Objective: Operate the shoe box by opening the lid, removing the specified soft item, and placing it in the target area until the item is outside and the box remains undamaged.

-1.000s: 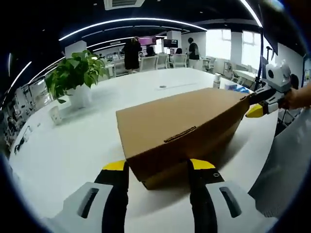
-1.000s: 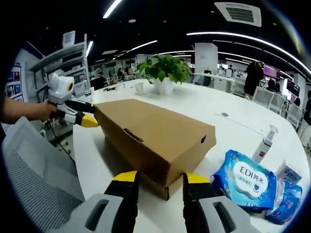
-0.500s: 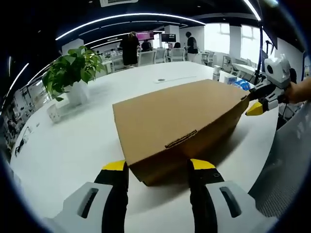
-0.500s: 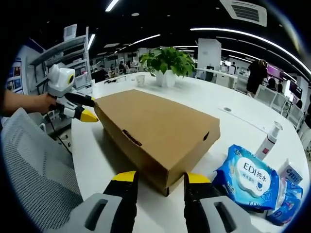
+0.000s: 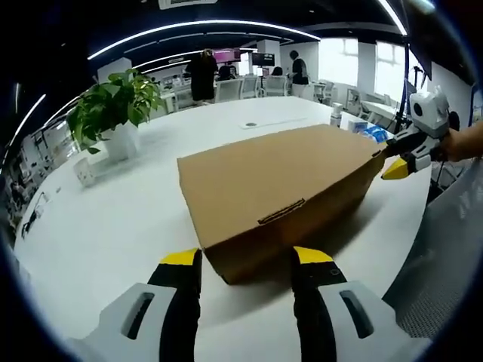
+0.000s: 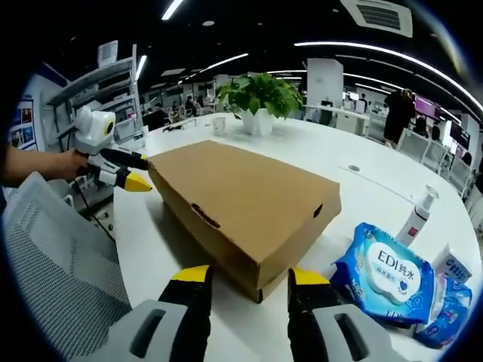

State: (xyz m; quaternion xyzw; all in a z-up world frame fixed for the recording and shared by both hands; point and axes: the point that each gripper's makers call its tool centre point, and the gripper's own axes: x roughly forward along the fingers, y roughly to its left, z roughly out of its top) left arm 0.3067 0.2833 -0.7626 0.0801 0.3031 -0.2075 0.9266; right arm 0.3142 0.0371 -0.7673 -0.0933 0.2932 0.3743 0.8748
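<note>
A: Item one, shoe box (image 5: 275, 185)?

B: Centre of both views, flat on the white desk (image 5: 113, 226), lid closed. I judge the task barely begun: opening, removal and placing all remain.

A: My grippers?

B: Left gripper (image 5: 245, 260) at one end of the box, right gripper (image 6: 245, 277) at the opposite corner, both with jaws spread, grasping nothing.

A: Surroundings?

B: Wipes pack (image 6: 385, 279) lower right of the right gripper view; potted plant (image 5: 113, 113) upper left of the left.

A: Unseen?

B: Box contents and the target area; I cannot identify either.
</note>
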